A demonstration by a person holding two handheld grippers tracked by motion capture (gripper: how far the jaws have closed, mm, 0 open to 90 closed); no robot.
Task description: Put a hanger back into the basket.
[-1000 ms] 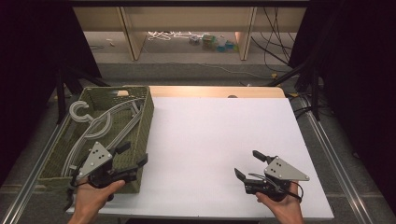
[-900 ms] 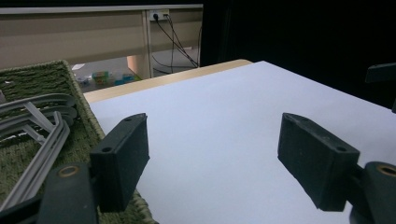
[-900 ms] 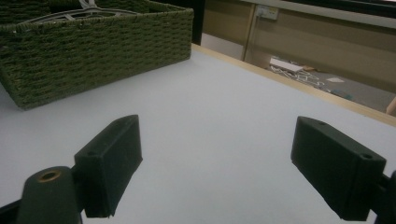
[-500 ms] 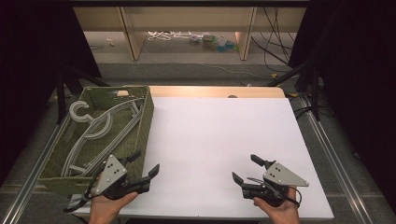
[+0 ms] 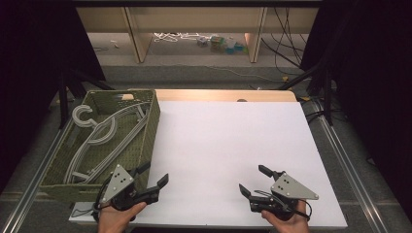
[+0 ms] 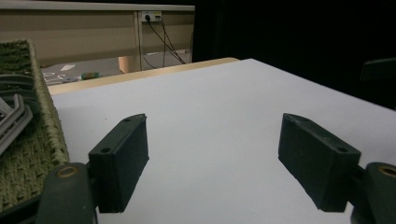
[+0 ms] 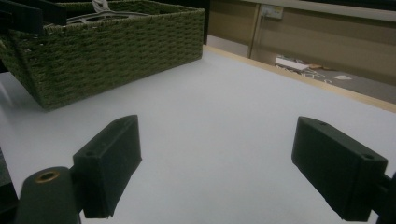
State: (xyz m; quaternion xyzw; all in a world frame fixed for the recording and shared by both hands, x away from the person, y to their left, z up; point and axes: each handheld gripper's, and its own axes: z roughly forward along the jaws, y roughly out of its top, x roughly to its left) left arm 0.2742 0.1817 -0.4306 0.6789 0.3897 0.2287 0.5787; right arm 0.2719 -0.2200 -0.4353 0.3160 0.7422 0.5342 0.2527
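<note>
Hangers (image 5: 104,136) lying in green woven basket (image 5: 150,131) at 9 o'clock on tabletop (image 5: 228,145), grey, hooks toward far end. Left gripper (image 5: 154,180) hovering at 7 o'clock just beside basket's near corner, jaws spread, holding nothing. Right gripper (image 5: 252,182) waiting at 5 o'clock, jaws spread, empty. Advising: left going over rim, taking top hanger by neck, lifting straight to avoid snagging others.

Grey hangers (image 5: 104,138) flat inside green woven basket (image 5: 151,128), table's left.
</note>
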